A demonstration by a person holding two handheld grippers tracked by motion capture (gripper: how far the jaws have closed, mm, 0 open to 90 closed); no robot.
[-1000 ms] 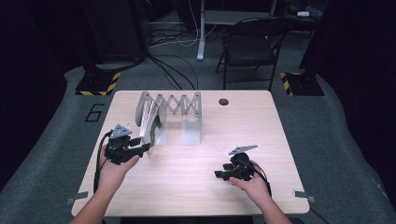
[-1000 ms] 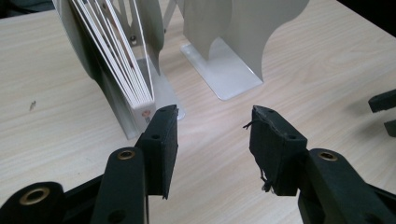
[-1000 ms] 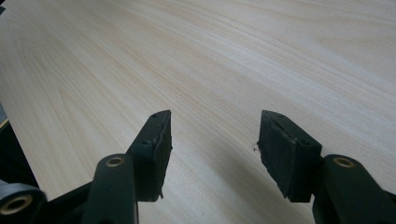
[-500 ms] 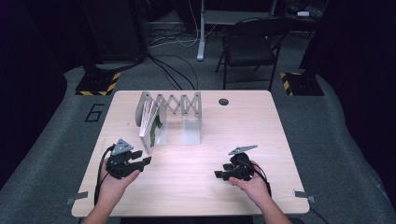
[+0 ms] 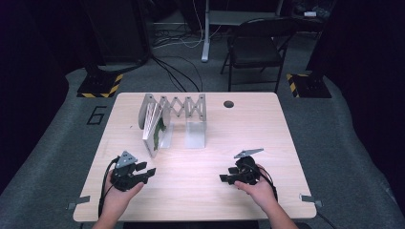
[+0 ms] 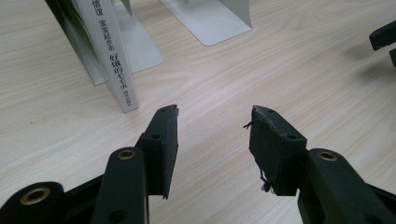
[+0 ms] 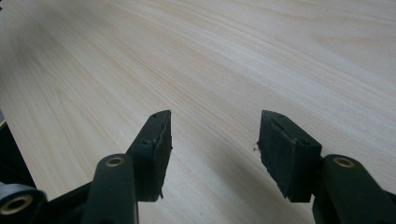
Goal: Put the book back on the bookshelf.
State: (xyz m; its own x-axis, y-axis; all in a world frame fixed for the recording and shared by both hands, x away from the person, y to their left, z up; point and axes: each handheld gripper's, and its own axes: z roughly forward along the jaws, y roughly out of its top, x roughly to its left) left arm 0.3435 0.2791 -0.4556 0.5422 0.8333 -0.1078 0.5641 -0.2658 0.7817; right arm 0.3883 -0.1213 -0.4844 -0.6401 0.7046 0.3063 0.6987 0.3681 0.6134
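The book [image 5: 154, 131] stands leaning in the expandable rack [image 5: 179, 107] at the back-left of the desk [image 5: 248, 129], so the placing looks done. The left claw [image 5: 149, 172] and right claw [image 5: 223, 179] are both released, empty, resting near the front edge.

surface: pale wood table [image 5: 267, 124] | on it: expanding metal book rack [image 5: 184, 112], white book [image 5: 154, 129] standing in it | hole: round grommet [image 5: 229, 104]
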